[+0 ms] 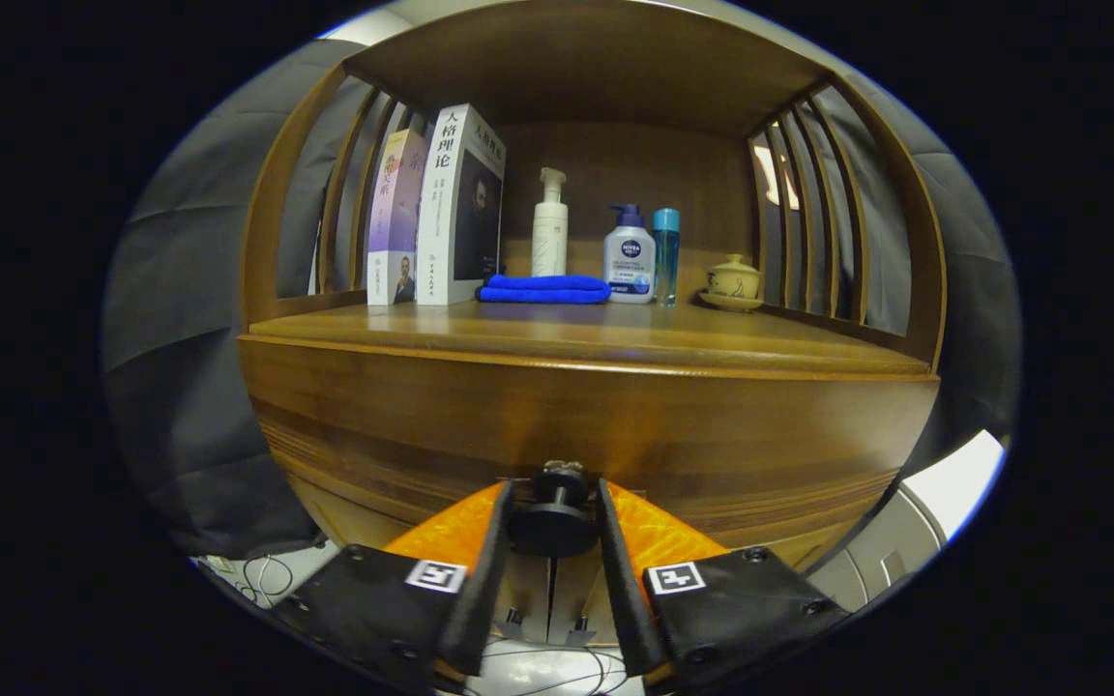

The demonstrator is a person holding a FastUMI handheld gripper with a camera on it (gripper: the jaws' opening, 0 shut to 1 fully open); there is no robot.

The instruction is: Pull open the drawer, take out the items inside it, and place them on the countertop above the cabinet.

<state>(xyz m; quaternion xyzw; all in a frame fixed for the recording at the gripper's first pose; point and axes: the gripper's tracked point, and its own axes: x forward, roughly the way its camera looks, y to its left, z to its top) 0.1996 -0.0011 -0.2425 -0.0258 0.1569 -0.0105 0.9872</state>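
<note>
We see the gripper (554, 512) up against the wooden drawer front (586, 435) of the cabinet, its two fingers closed narrowly around the dark round knob (554, 522), one finger on each side and both appearing to press on it. The drawer front sits flush under the countertop (586, 333), so the drawer reads as closed and we cannot tell what is inside. On the countertop, well beyond the fingers, we note two upright books (441, 213) at the left, a folded blue cloth (544, 288) just beside them, a white pump bottle (549, 227) behind the cloth, a shorter white pump bottle (629, 256) touching or nearly touching a slim blue bottle (665, 253), and a small lidded cup (734, 280) on a saucer at the right.
</note>
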